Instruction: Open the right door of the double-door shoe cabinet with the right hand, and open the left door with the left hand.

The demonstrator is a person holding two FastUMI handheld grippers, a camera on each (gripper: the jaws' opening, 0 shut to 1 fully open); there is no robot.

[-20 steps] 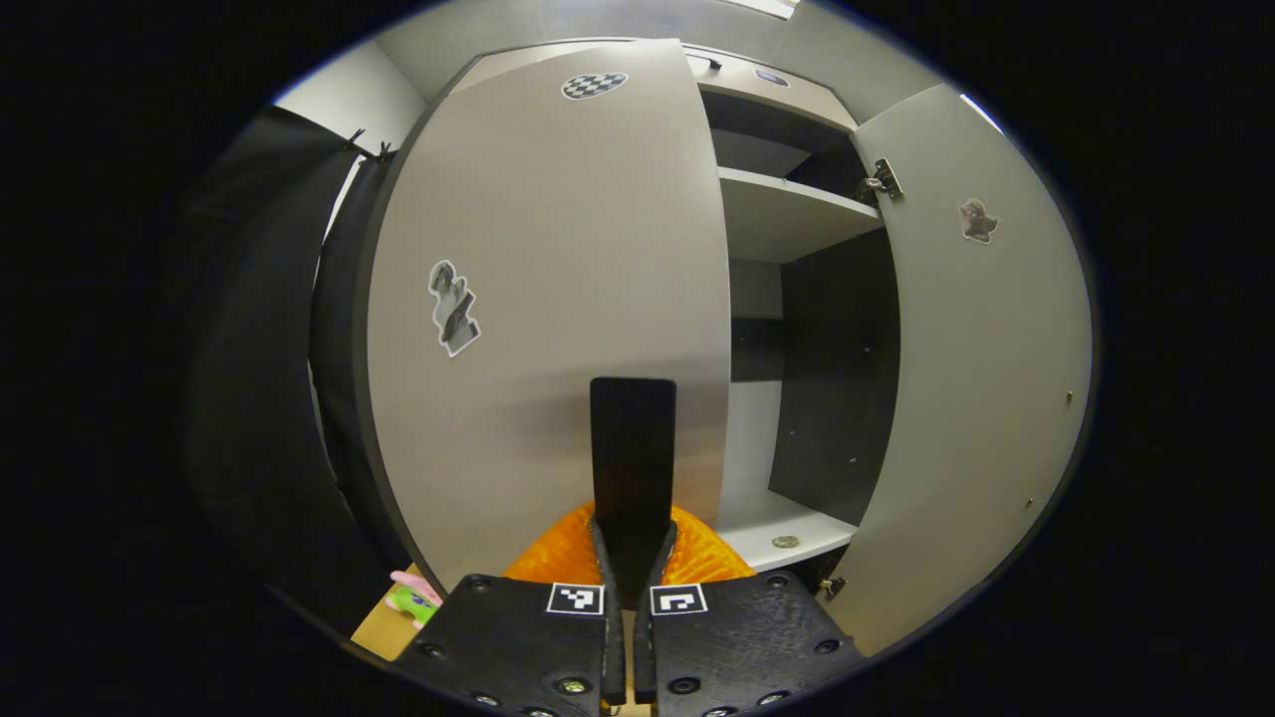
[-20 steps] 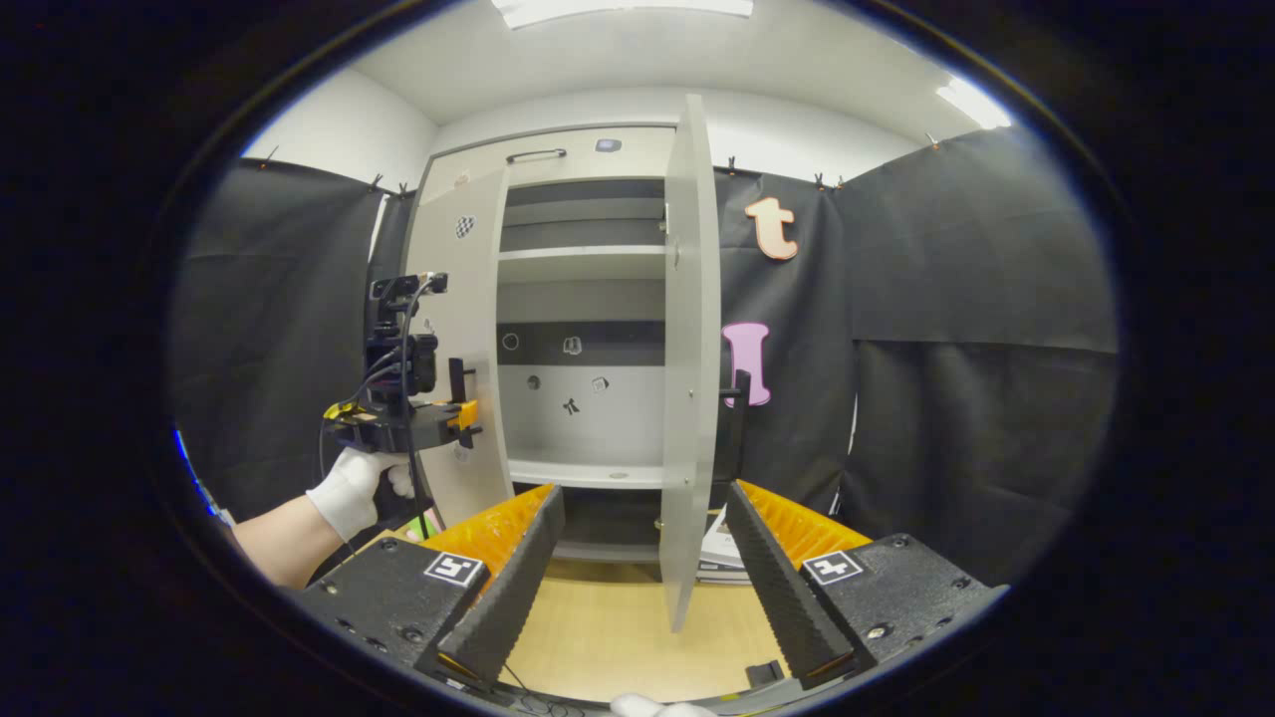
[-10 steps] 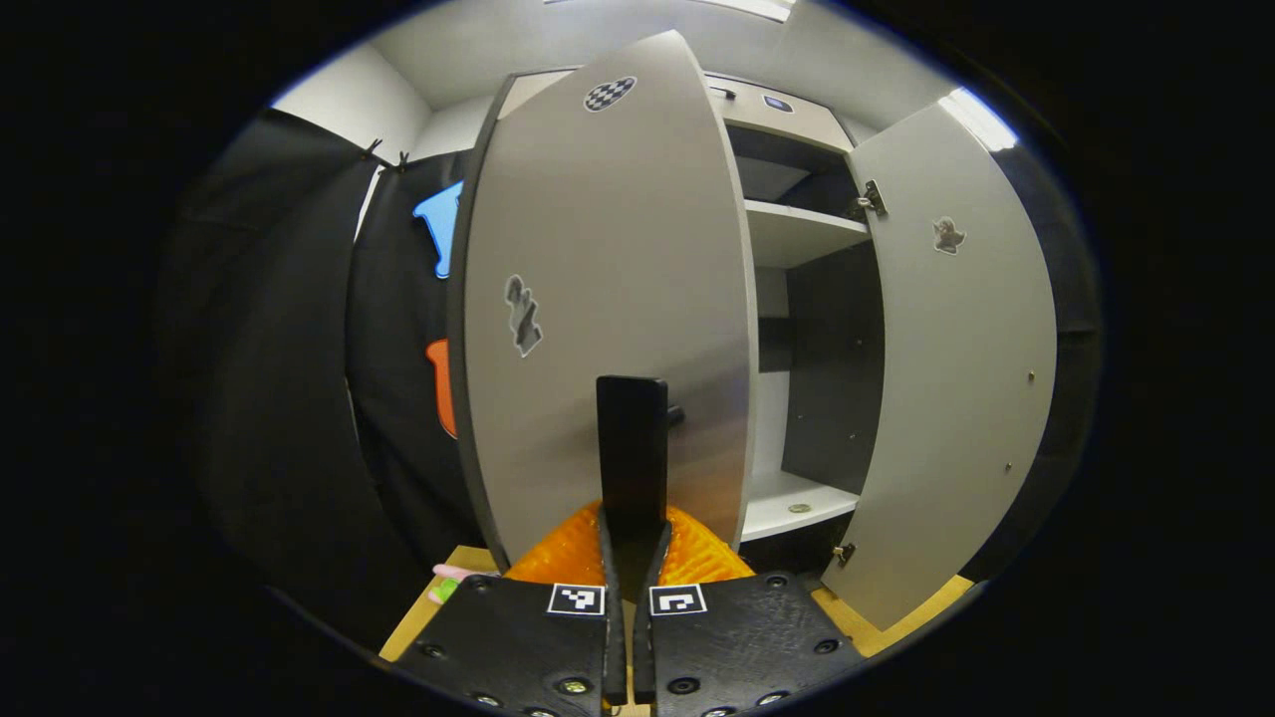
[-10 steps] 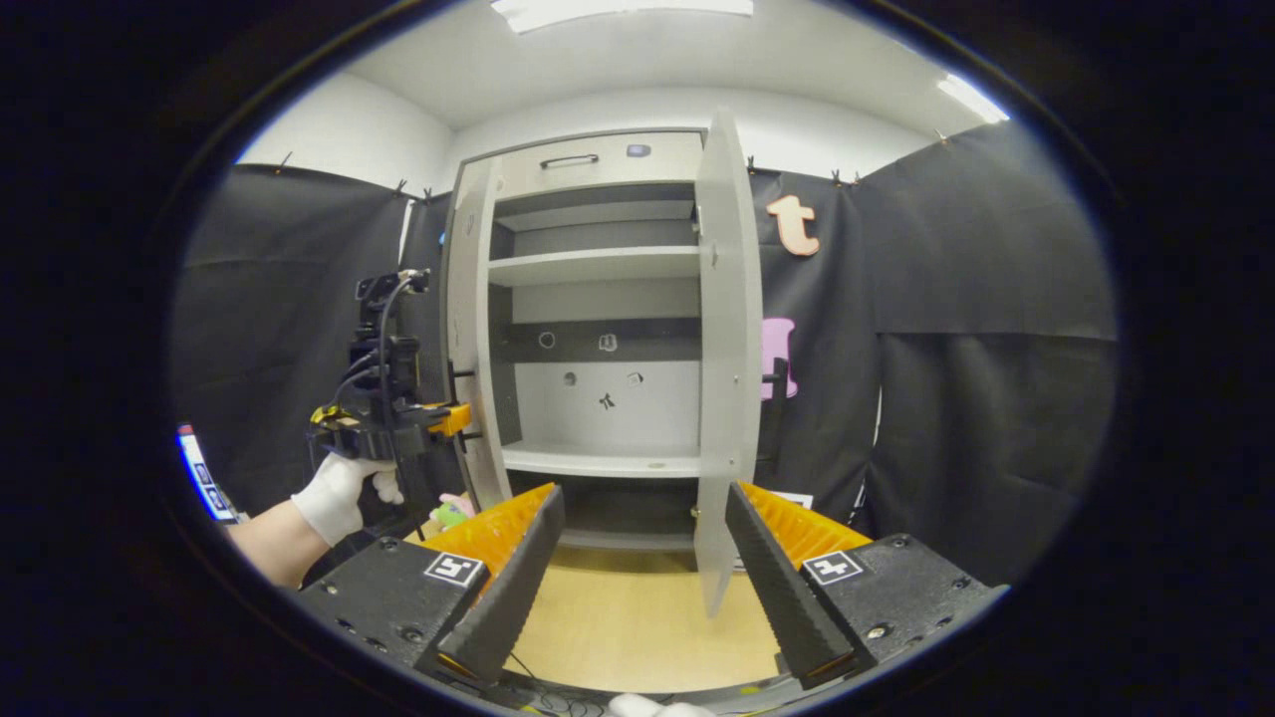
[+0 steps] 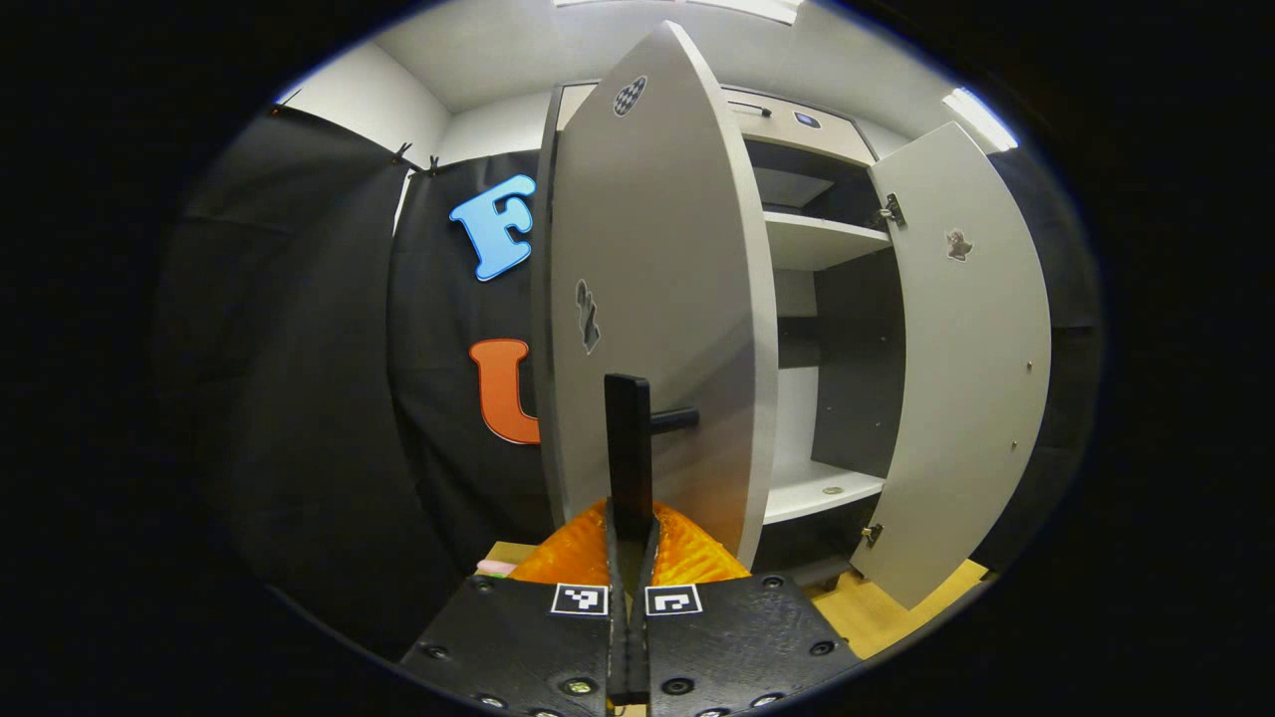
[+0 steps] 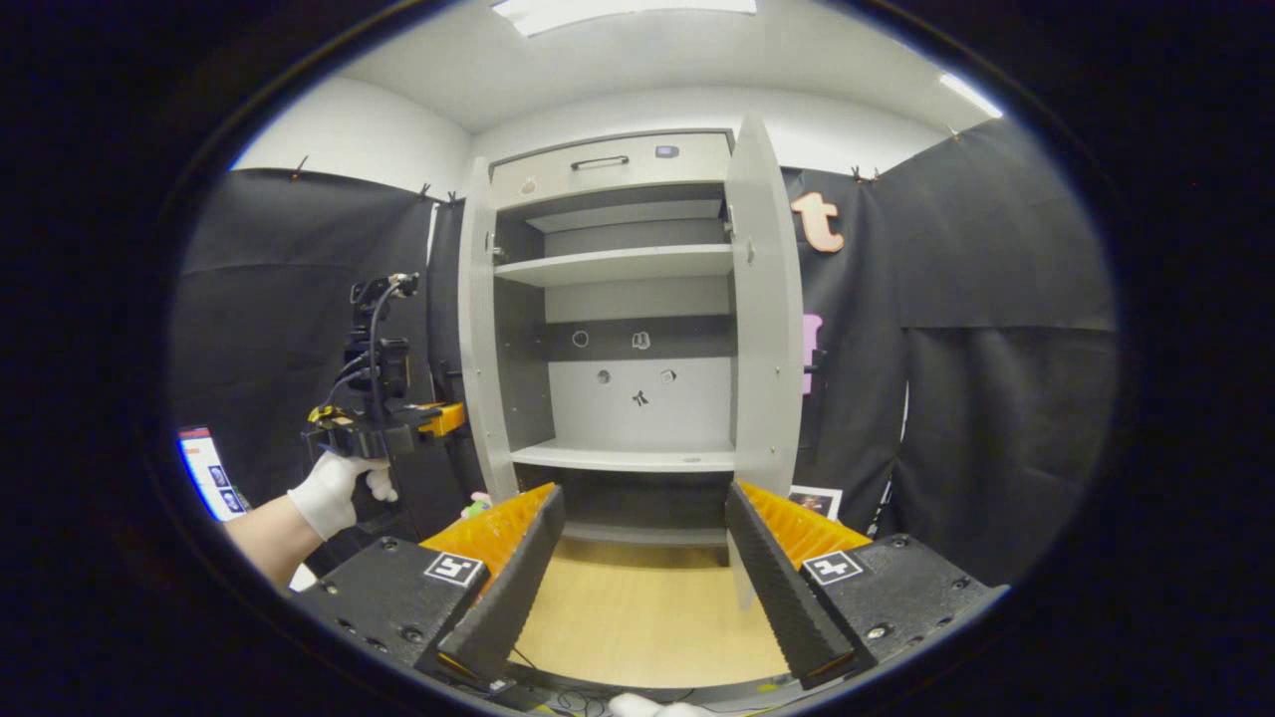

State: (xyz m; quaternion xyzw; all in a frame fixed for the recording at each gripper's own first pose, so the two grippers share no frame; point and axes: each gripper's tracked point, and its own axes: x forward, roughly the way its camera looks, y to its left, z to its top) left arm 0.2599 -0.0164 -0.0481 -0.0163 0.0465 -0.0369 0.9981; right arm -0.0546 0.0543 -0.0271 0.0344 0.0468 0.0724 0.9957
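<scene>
The shoe cabinet (image 6: 618, 329) stands against the booth wall with both doors swung out: the left door (image 5: 657, 299) is turned nearly edge-on in the left gripper view, and the right door (image 6: 765, 319) hangs wide open. The left gripper (image 5: 628, 498) is closed tight on the left door's dark handle (image 5: 630, 448), its fingers pressed together around it. The right gripper (image 6: 642, 543) is spread wide and holds nothing, set back from the cabinet above the wooden floor (image 6: 637, 617).

Left tool (image 5: 630, 468) clamped, gloved hand (image 6: 334, 485) holding; right tool (image 6: 637, 538) spread, free.
</scene>
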